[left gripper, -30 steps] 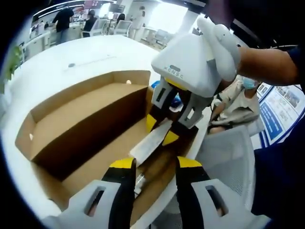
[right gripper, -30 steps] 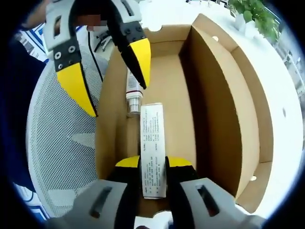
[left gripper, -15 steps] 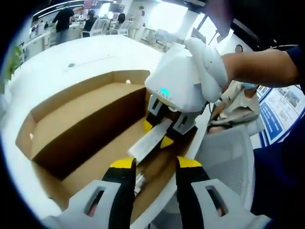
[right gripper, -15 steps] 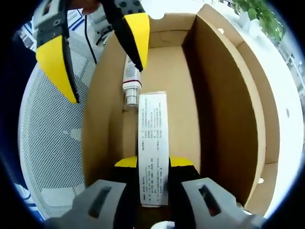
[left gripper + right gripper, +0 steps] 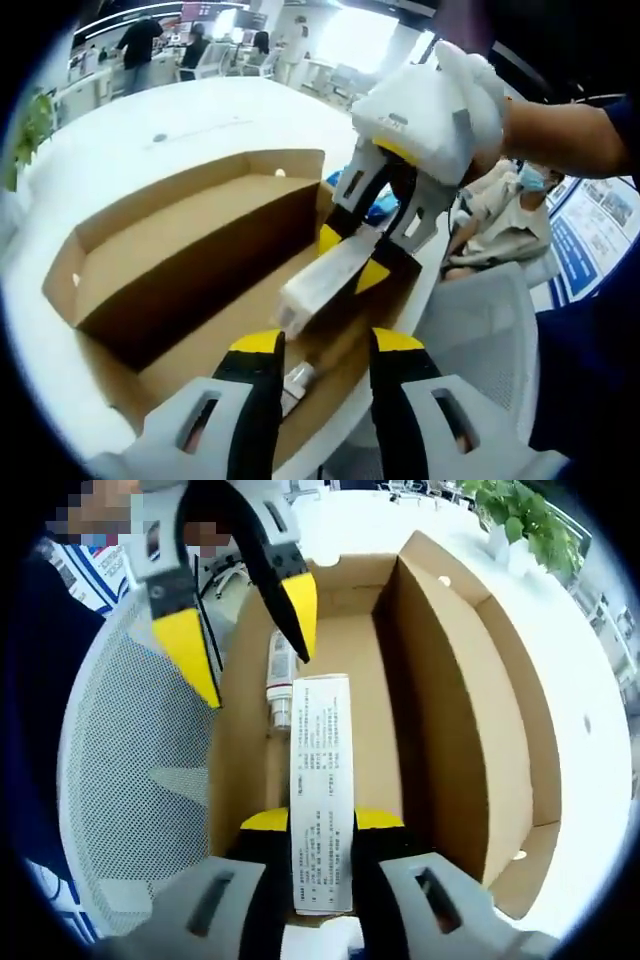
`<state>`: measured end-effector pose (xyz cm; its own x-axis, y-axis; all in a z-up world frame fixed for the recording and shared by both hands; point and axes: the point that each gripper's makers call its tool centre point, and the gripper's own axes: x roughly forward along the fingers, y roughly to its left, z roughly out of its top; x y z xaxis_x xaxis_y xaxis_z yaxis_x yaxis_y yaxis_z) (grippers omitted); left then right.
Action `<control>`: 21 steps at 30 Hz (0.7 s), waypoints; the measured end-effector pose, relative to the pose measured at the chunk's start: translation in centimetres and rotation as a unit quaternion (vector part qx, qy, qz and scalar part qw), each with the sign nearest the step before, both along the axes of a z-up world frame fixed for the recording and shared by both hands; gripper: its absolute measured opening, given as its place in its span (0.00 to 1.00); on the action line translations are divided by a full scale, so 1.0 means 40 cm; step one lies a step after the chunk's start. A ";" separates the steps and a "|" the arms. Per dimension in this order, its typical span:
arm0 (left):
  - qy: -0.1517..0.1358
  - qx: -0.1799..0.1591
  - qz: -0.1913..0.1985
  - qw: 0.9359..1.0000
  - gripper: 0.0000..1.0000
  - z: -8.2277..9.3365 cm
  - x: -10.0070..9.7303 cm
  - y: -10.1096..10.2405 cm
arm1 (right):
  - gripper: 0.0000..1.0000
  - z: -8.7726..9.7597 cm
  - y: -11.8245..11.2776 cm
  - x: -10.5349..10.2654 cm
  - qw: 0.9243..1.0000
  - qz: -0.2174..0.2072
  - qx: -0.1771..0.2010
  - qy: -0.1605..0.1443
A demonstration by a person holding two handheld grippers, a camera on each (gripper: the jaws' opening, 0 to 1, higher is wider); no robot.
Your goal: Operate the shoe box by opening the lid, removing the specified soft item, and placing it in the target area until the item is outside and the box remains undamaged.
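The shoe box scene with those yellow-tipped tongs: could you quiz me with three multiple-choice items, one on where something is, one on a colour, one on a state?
1. Where does the small bottle lie?
A. On the floor of the open shoe box
B. On the mesh chair seat
C. On the white table outside the box

2. What colour are the tips of the left tongs?
A. Red
B. Yellow
C. Green

3. What are the right tongs doing?
A. Hanging open over the table
B. Shut on the long white printed packet
C. Shut on the box wall

Answers:
1 A, the right gripper view shows the bottle on the brown cardboard floor beside the packet.
2 B, both tips are bright yellow.
3 B, the packet sits clamped between the two jaws, and the left gripper view shows it raised off the floor.
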<state>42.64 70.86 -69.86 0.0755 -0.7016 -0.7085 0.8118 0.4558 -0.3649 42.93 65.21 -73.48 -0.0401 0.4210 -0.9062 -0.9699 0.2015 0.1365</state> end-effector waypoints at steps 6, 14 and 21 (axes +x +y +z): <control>-0.010 0.001 -0.005 1.000 0.32 0.010 -0.005 0.002 | 0.18 0.076 -0.008 0.009 1.000 0.010 0.006 -0.005; -0.021 -0.014 -0.009 1.000 0.32 0.038 -0.005 -0.024 | 0.18 0.142 -0.064 0.001 1.000 0.011 -0.006 0.001; -0.024 -0.017 -0.029 0.999 0.32 0.049 -0.020 -0.059 | 0.18 0.170 -0.117 -0.015 1.000 0.006 -0.017 -0.002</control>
<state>41.84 68.50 -67.88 0.0667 -0.7300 -0.6801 0.8539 0.3944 -0.3395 42.33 60.52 -66.69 -0.0419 0.3900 -0.9199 -0.9727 0.1945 0.1268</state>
